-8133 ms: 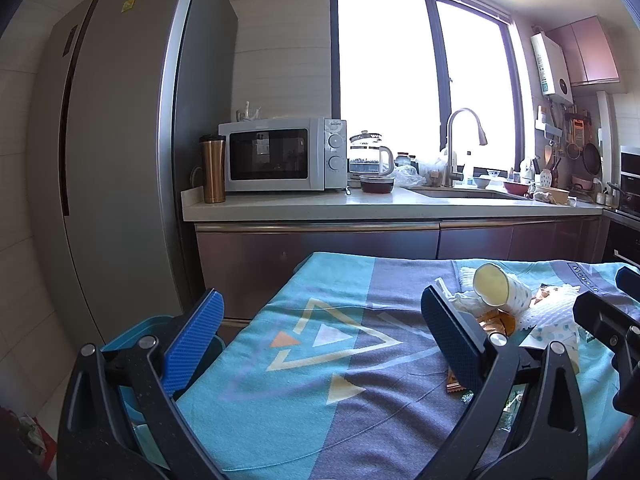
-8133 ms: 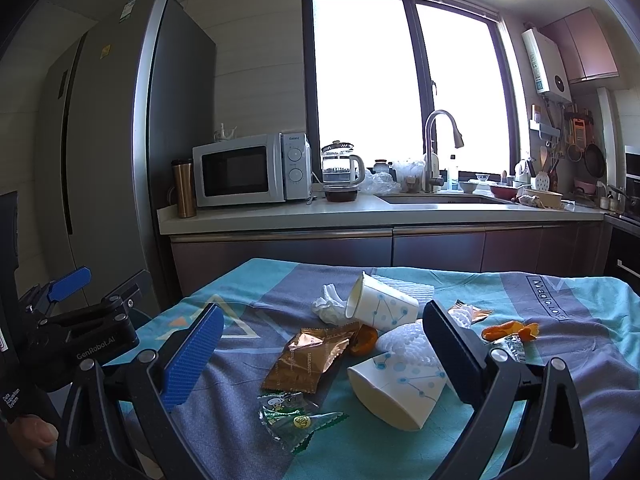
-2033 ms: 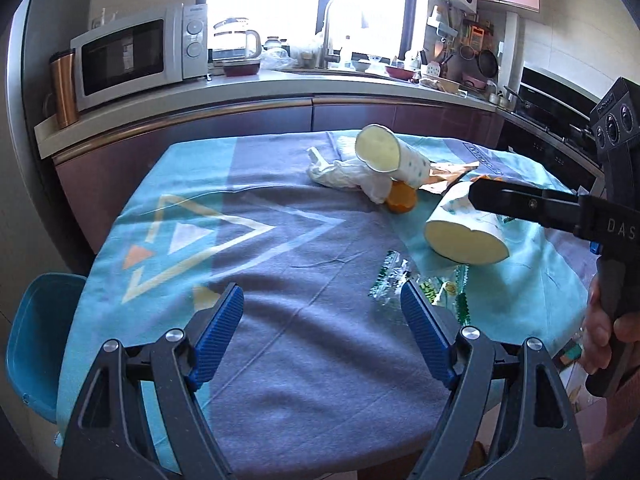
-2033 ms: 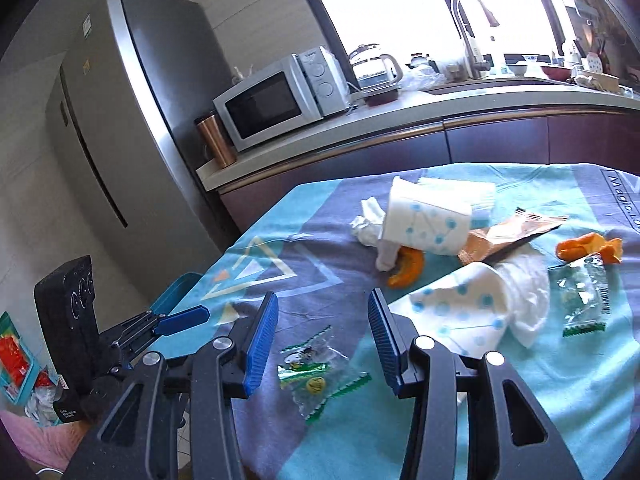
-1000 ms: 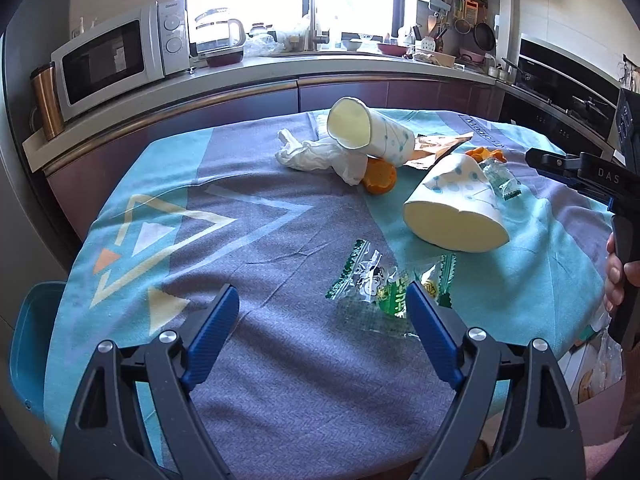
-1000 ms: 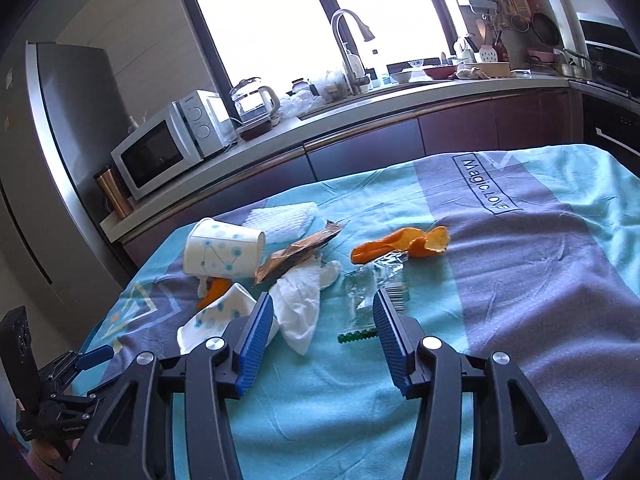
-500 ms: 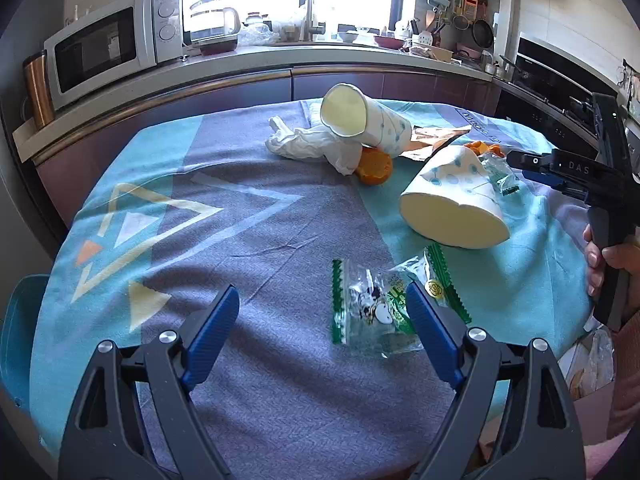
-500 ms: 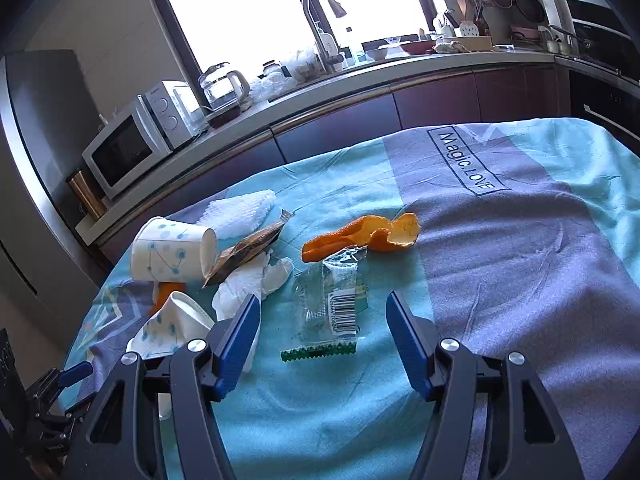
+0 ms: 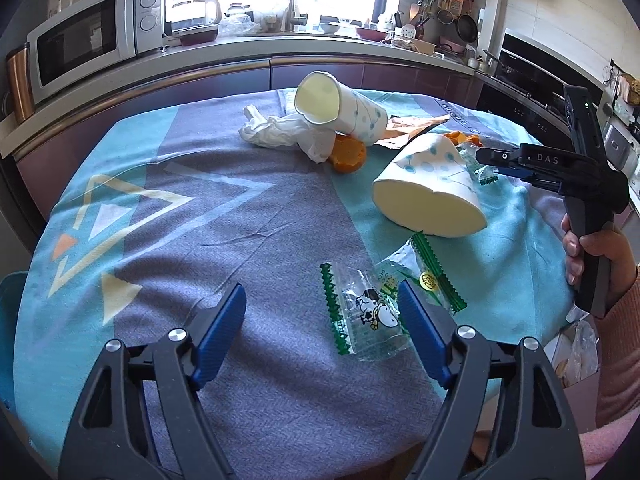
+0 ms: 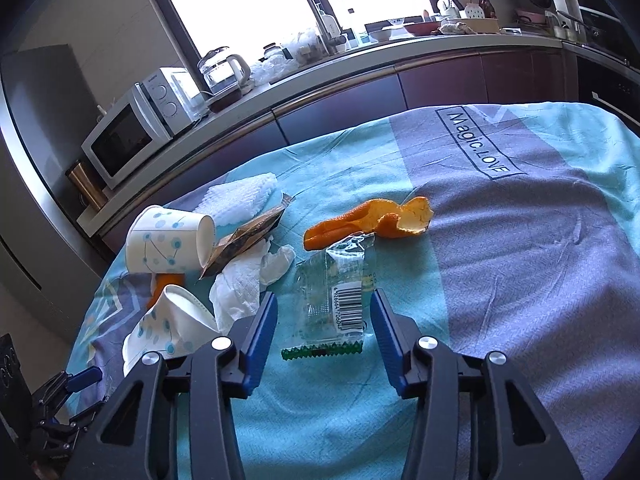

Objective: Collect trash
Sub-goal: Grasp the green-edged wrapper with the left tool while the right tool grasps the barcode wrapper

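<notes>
Right hand-held gripper (image 10: 322,318) closing, pads astride clear wrapper (image 10: 340,292); left hand-held gripper (image 9: 322,312) open

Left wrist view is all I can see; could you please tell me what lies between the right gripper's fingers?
Observer: A clear wrapper with a barcode lies between the fingers of the right gripper; its jaws have just been closing, pads not yet touching it.
Operator: Is anything against the wrapper?
Observer: An orange peel touches its far end.
Operator: Anything near the fingers?
Observer: A crumpled tissue lies close beside one finger.
</notes>
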A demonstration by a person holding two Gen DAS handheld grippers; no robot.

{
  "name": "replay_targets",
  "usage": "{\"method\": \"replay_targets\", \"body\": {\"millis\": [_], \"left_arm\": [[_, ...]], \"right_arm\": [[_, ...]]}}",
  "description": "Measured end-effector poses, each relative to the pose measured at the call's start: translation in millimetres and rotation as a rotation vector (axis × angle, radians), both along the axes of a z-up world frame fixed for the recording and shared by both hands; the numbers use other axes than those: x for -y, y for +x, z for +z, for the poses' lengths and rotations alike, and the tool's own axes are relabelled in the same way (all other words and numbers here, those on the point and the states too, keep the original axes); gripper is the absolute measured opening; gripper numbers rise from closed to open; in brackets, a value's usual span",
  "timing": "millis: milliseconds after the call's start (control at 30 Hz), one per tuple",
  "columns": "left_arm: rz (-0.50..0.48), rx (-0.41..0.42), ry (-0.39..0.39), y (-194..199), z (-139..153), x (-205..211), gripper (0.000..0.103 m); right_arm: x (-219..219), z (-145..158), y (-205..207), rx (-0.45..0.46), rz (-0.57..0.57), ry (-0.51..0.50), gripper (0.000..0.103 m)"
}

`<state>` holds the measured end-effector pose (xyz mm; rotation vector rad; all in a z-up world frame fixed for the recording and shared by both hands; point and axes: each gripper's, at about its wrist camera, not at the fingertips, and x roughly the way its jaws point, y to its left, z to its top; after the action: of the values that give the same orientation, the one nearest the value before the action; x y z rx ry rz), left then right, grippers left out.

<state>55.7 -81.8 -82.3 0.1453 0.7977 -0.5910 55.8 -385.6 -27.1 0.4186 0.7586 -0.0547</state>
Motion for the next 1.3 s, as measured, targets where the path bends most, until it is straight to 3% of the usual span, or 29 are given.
{"method": "replay_targets", "body": {"millis": [133, 367, 600, 667, 867, 1300], "left_arm": [[-0.032, -0.022, -0.022, -3.1, 0.3, -1.2, 0.072], [-0.092, -0.074, -0.040, -6.2, -4.2, 4.4, 0.058], [-0.111, -0.079, -0.044, -8.9, -4.2, 8.0, 0.042], [-0.118, -0.076, -0.043, -9.8, -4.1, 9.2, 0.031], [-0.111, -0.071, -0.036, -9.9, -4.0, 9.5, 0.021], [-0.054, -0.022, -0.043, -12.8, 7.7, -4.4, 0.017]], "right_arm": [[0.7, -0.9, 0.3, -0.003, 0.008, 0.017, 0.029], [-2.3, -0.6, -0.7, 0.000, 0.017, 0.016, 0.027], [-0.1, 0.7, -4.7, 0.016, 0.007, 0.032, 0.026], [0.7, 0.5, -6.0, 0.018, 0.001, 0.039, 0.026], [-1.2, 2.8, -10.7, 0.034, 0.002, 0.039, 0.026], [-8.3, 10.5, -25.0, 0.060, 0.001, 0.045, 0.026]]}}
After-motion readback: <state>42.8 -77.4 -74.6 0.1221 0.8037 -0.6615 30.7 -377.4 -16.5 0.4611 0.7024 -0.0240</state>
